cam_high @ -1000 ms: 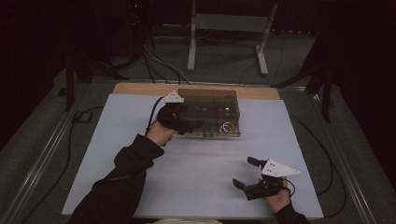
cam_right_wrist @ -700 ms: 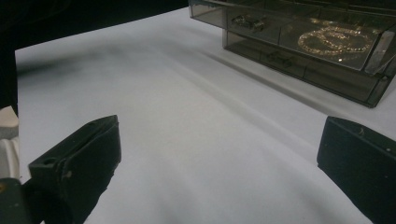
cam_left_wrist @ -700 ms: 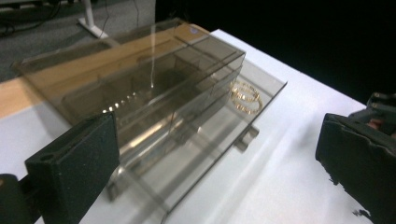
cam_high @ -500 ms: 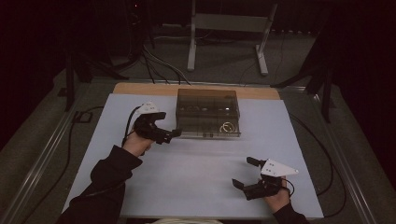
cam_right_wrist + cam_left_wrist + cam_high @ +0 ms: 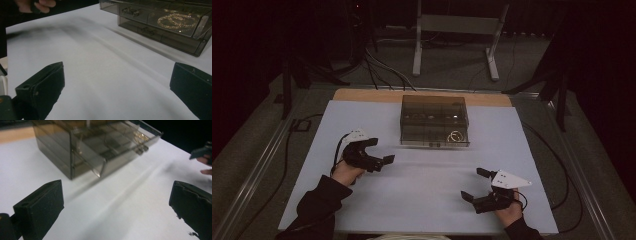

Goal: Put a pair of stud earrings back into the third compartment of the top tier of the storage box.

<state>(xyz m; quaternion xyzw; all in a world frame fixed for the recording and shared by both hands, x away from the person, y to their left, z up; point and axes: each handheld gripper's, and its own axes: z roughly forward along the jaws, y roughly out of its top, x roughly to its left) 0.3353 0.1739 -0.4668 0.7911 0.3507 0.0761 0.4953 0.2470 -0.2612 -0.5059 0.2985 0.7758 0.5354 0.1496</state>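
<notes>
A smoked clear drawer box (image 5: 434, 120) stands at the back middle of the white mat (image 5: 422, 200). A gold chain (image 5: 455, 136) lies in its front right compartment; the chain (image 5: 177, 21) shows through a drawer that stands a little way out (image 5: 100, 157). My left gripper (image 5: 381, 150) hovers left of and nearer than the box, apart from it, jaws wide open and empty (image 5: 117, 207). My right gripper (image 5: 474, 184) is at the front right of the mat, open and empty (image 5: 117, 85), pointing toward the box.
A wooden strip (image 5: 362, 95) runs along the mat's far edge. Behind the table stands a metal frame (image 5: 452, 30) with cables (image 5: 377, 65) on the floor. Metal rails (image 5: 262, 155) flank the mat.
My left gripper has drawn back from the box's left front corner, toward the person and to the left. The right gripper has barely moved.
</notes>
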